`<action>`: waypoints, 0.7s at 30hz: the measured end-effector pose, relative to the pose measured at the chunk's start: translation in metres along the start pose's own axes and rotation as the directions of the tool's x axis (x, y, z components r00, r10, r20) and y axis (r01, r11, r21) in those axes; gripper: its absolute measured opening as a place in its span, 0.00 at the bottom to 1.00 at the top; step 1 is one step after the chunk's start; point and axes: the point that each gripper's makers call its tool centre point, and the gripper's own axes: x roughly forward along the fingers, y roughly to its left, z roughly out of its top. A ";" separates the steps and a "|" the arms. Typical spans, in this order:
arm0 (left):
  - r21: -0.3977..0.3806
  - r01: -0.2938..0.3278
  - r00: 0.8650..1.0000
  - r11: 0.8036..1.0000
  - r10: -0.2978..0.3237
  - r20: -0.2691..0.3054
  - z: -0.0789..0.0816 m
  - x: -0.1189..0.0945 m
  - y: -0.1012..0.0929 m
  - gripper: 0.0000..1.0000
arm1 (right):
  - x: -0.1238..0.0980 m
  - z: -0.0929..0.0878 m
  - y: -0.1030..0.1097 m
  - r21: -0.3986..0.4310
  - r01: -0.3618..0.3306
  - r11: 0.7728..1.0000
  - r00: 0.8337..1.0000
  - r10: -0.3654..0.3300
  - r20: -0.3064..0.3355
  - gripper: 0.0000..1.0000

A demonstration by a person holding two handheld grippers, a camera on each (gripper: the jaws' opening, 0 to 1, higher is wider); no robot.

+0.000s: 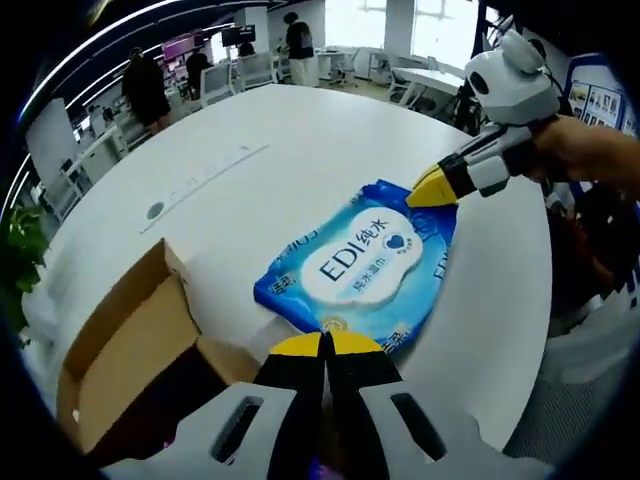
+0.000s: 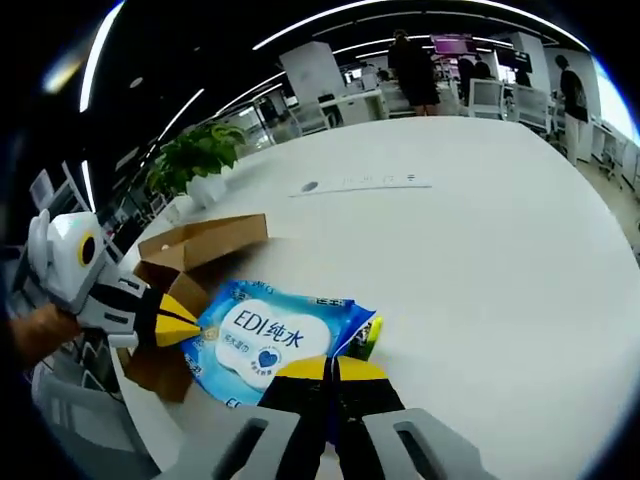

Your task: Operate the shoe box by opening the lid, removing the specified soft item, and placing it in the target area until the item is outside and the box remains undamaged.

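Two tongs [image 1: 322, 343] [image 2: 332, 366] clenching glossy blue wipes pack [image 1: 362, 262] at six and twelve o'clock, lying flat on white surface [image 1: 300, 170].

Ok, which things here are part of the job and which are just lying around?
Part of the job:
shoe box, lid open
blue wipes pack, out on the white table
left gripper
right gripper

Lying about:
potted plant
flat strip across the table

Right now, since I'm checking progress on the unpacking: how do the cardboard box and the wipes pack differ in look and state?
The cardboard box is plain brown, stiff and open, its flap raised; the wipes pack is glossy blue with a white label, soft and flat. The box sits free of both grippers; the pack is pinched at opposite edges by the left gripper and right gripper. Both rest on the white table.
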 end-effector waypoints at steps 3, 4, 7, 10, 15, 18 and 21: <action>0.028 -0.003 1.000 1.000 0.003 -0.017 -0.002 0.002 0.000 0.00 | 0.004 -0.004 -0.002 0.006 0.005 1.000 1.000 -0.005 -0.003 0.00; 0.036 -0.005 1.000 0.999 0.006 -0.022 -0.002 0.003 0.001 0.00 | 0.006 -0.005 -0.003 0.007 0.006 1.000 1.000 -0.006 -0.003 0.00; 0.063 -0.011 0.999 0.998 0.013 -0.040 -0.006 0.005 0.001 0.00 | 0.009 -0.007 -0.003 0.007 0.005 1.000 1.000 -0.005 -0.005 0.00; 0.093 -0.013 0.998 0.996 0.019 -0.057 -0.009 0.007 0.002 0.00 | 0.010 -0.009 -0.003 0.008 0.006 1.000 1.000 -0.006 -0.005 0.00; 0.127 -0.015 0.997 0.992 0.024 -0.069 -0.008 0.010 0.002 0.00 | 0.011 -0.006 -0.005 0.008 0.017 1.000 1.000 -0.017 0.007 0.00; 0.129 -0.009 0.997 0.992 0.019 -0.079 -0.010 0.011 0.001 0.00 | 0.011 -0.006 -0.006 0.015 0.019 1.000 1.000 -0.019 0.006 0.00; 0.138 -0.004 0.996 0.990 0.016 -0.084 -0.011 0.011 0.000 0.00 | 0.011 -0.008 -0.007 -0.001 0.026 1.000 1.000 -0.026 0.000 0.00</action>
